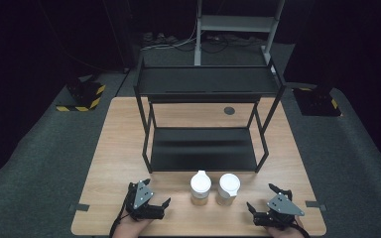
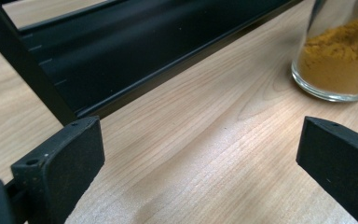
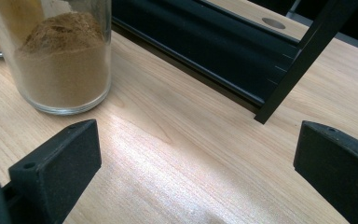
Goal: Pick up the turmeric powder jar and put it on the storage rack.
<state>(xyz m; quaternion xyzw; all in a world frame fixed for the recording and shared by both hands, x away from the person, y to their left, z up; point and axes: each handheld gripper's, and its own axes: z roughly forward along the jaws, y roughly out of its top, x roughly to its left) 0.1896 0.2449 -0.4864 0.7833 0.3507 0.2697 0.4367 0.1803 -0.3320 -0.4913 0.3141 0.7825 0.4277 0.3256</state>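
We see the table [image 1: 124, 148] brightly lit from above amid dark surroundings; glare streaks its near wood, and close objects blur.

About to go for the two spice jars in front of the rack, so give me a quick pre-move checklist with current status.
1. Left tool open, nothing between its jaws: ok.
2. Right tool open, nothing held: ok.
3. Left jar upright, white lid on: ok.
4. Right jar upright, lid on: ok.
5. Jars apart from each other: cannot tell.
6. Rack lower shelf free: ok.
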